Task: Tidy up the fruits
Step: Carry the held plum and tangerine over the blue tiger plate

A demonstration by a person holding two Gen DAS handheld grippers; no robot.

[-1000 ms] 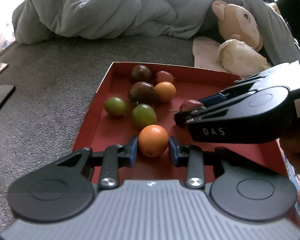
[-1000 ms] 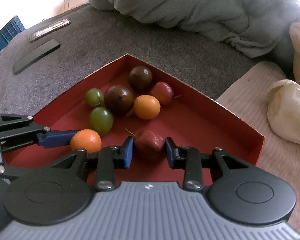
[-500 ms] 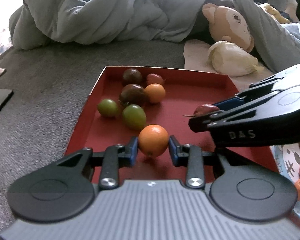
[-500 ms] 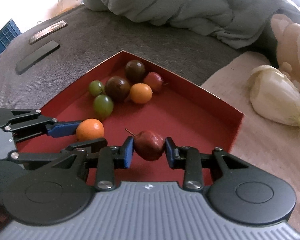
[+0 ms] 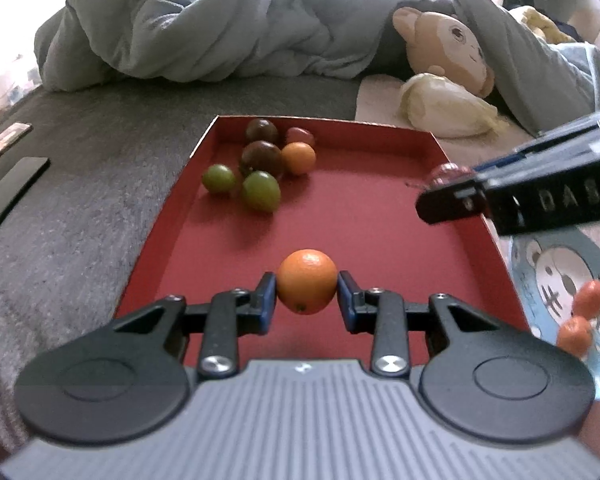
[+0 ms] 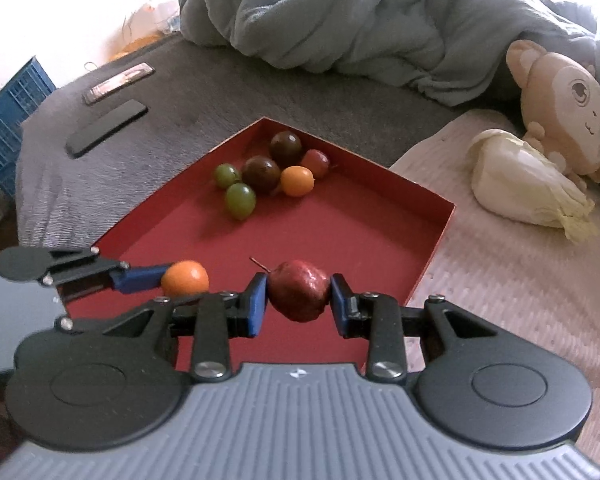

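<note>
Left wrist view: "DAS" marks right hand-held gripper [image 5: 440, 188] gripping red fruit [image 5: 446, 174]; left [image 5: 307, 294] grips orange [image 5: 306, 280].

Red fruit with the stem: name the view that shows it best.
Right wrist view: the red fruit sits sharp and central, clamped in the right gripper. The left wrist view shows only a blurred sliver behind that gripper's finger.

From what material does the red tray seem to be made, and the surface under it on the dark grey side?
The red tray looks like thin cardboard with a matte finish: its walls are sheet-thin, folded at sharp corners, with a paler cut edge along the rim. The dark grey surface looks like woven or looped fabric, perhaps a bed cover: it shows a coarse, soft texture and no shine. Neither is certain from the pictures alone.
</note>
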